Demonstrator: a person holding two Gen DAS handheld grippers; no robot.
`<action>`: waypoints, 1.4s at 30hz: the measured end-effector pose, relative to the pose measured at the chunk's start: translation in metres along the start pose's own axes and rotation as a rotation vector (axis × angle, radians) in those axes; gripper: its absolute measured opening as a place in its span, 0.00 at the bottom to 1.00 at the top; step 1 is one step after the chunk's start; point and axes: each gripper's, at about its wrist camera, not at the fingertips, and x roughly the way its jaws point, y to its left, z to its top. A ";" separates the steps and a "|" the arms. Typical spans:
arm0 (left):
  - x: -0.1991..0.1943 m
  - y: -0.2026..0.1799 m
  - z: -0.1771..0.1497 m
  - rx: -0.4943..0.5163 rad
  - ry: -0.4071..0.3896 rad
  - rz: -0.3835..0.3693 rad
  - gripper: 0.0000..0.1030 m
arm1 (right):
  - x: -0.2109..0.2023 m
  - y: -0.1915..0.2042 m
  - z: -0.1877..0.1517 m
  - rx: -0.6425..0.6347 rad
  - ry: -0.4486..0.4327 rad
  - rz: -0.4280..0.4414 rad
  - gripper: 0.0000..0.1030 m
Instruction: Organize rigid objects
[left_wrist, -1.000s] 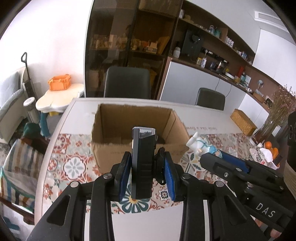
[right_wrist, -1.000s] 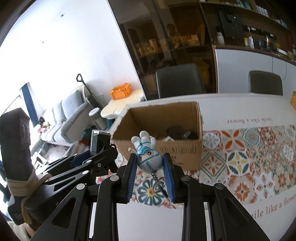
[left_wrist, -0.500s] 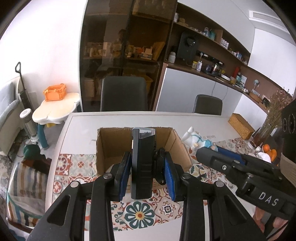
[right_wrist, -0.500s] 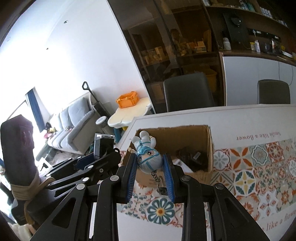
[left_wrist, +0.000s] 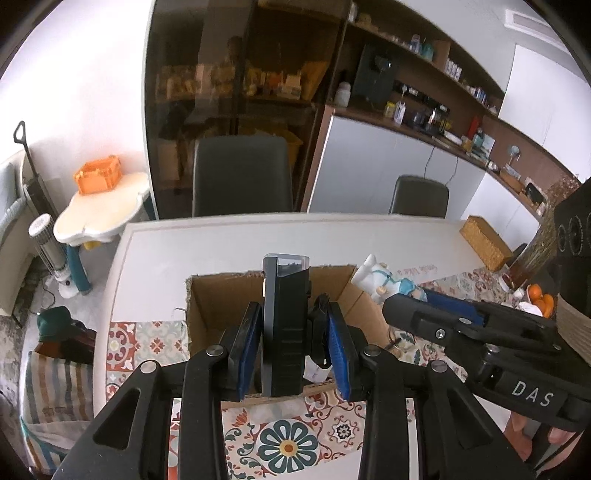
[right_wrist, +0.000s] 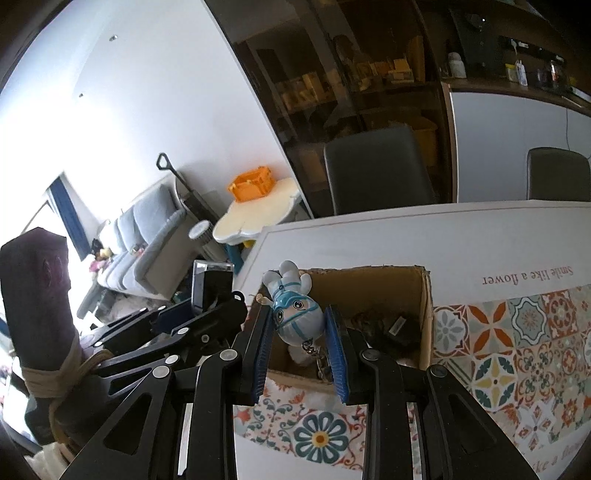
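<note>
My left gripper (left_wrist: 291, 339) is shut on a black rectangular device (left_wrist: 284, 325) with a clear end, held upright above the open cardboard box (left_wrist: 214, 314). My right gripper (right_wrist: 299, 339) is shut on a white and blue figurine keychain (right_wrist: 293, 314), its chain hanging down, above the box (right_wrist: 424, 321). The figurine (left_wrist: 384, 280) and right gripper also show in the left wrist view at the box's right side. The device (right_wrist: 210, 284) shows in the right wrist view to the left. Dark objects (right_wrist: 384, 328) lie in the box.
The box stands on a white table (left_wrist: 221, 243) with a patterned floral mat (left_wrist: 288, 443). A wicker box (left_wrist: 484, 247) and oranges (left_wrist: 541, 301) sit at the right. Two dark chairs (left_wrist: 242, 173) stand behind the table. A small side table with an orange crate (left_wrist: 98, 179) is left.
Both grippers have risen and moved forward, so they now hold their objects over the box opening instead of in front of it. Both grips are unchanged.
</note>
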 end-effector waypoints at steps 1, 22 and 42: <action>0.005 0.001 0.001 -0.003 0.012 0.001 0.34 | 0.003 -0.001 0.001 0.002 0.006 -0.007 0.28; 0.103 0.020 0.006 -0.022 0.289 0.069 0.53 | 0.082 -0.039 0.018 0.049 0.208 -0.140 0.28; 0.005 0.028 -0.005 -0.030 0.115 0.254 0.96 | 0.015 -0.005 -0.001 0.010 0.135 -0.322 0.73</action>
